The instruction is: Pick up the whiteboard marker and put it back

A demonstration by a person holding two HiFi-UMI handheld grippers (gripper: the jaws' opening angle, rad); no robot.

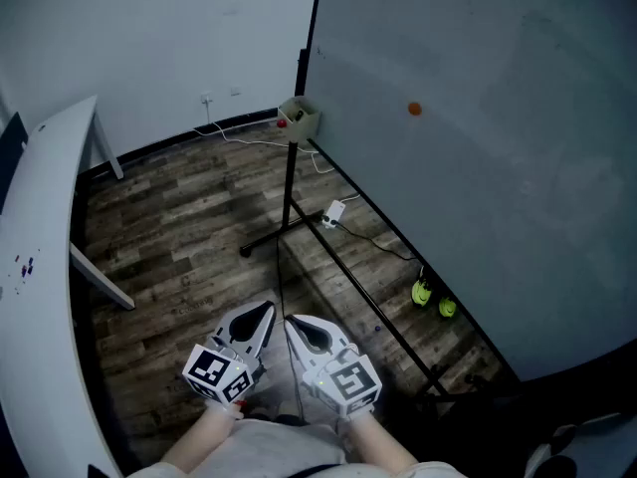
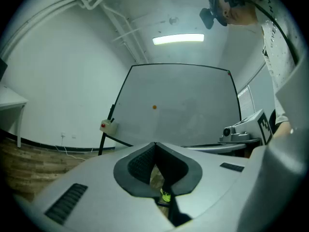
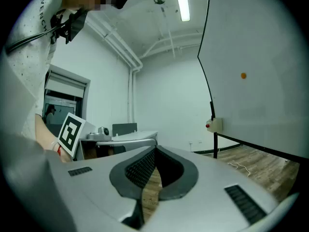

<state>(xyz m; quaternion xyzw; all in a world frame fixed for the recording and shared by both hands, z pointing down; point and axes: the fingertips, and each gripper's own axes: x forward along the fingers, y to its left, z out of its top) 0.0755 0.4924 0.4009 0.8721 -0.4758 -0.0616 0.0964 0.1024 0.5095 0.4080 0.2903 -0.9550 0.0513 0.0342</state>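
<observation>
A large whiteboard on a black stand fills the right side of the head view, with a small orange dot on it. A beige box with a red piece hangs at the board's far corner. I can make out no whiteboard marker in any view. My left gripper and right gripper are side by side low in the head view, above the wooden floor and well short of the board. Both are shut with nothing in them. The left gripper faces the board; the right gripper points along its left edge.
A white table runs along the left. The stand's black foot bars cross the floor ahead, with two yellow-green casters and a white power plug and cable. A white wall is behind.
</observation>
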